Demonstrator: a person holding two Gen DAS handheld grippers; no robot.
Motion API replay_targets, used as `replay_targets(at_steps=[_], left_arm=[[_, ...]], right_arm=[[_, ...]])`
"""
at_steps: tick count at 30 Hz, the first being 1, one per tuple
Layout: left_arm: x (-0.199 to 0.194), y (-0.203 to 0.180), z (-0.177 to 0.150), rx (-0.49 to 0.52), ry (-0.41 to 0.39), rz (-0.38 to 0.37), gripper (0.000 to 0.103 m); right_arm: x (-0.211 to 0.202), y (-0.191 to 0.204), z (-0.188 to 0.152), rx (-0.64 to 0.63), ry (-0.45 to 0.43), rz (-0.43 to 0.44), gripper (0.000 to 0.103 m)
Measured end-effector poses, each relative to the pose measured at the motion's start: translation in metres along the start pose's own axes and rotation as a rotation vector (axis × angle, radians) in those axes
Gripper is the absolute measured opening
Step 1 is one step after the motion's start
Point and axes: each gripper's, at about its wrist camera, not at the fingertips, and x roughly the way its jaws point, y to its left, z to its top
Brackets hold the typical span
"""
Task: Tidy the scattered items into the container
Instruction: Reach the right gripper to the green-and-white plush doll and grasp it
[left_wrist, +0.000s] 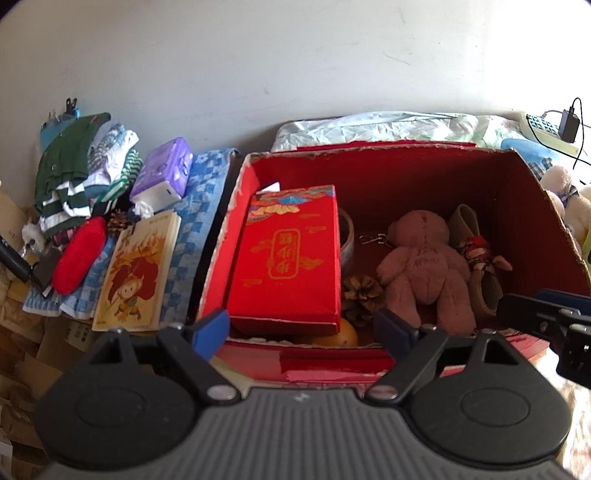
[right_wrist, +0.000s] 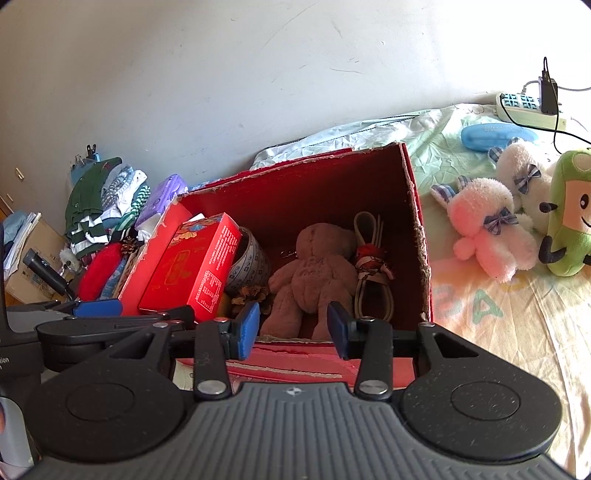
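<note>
a: what's in the box (left_wrist: 546, 221)?

b: it's open-topped, red inside, with ragged cardboard edges. a red packet (left_wrist: 286, 254) leans tilted against its left wall, a tape roll (right_wrist: 249, 264) behind it. a brown bear (left_wrist: 424, 262) lies face down in the middle, a pinecone (left_wrist: 360, 295) just left of its legs, an orange (left_wrist: 338, 336) at the front, a coiled strap (right_wrist: 373, 269) along the right.

a: and outside?

b: left of the box: a book (left_wrist: 135, 273), a tissue pack (left_wrist: 164, 175), a red pouch (left_wrist: 79, 254), a second pinecone (left_wrist: 119, 220). plush toys (right_wrist: 491, 229) lie on the bed to the right.
</note>
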Motion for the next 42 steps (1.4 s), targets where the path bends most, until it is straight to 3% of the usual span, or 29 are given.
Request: replay_targets(at_steps=[7, 12, 18, 26, 34, 42], left_arm=[[-0.014, -0.007, 0.004, 0.024, -0.076, -0.075, 0.086], [-0.038, -0.037, 0.011, 0.091, -0.17, -0.142, 0.085], [-0.074, -0.101, 0.014, 0.19, -0.274, -0.288, 0.085], [-0.088, -0.206, 0.011, 0.301, -0.295, -0.459, 0.088], [-0.047, -0.301, 0.01, 0.335, -0.319, -0.469, 0.094], [0.001, -0.339, 0.016, 0.336, -0.296, -0.416, 0.091]], right_arm=[[-0.028, -0.007, -0.004, 0.01, -0.04, 0.022, 0.047], [-0.064, -0.027, -0.008, -0.022, -0.125, -0.033, 0.047], [-0.085, -0.071, -0.008, -0.041, -0.15, -0.143, 0.049], [-0.098, -0.179, -0.01, 0.169, -0.11, -0.24, 0.05], [-0.099, -0.26, 0.025, 0.201, -0.092, -0.178, 0.054], [-0.059, -0.277, 0.07, 0.169, -0.04, -0.048, 0.056]])
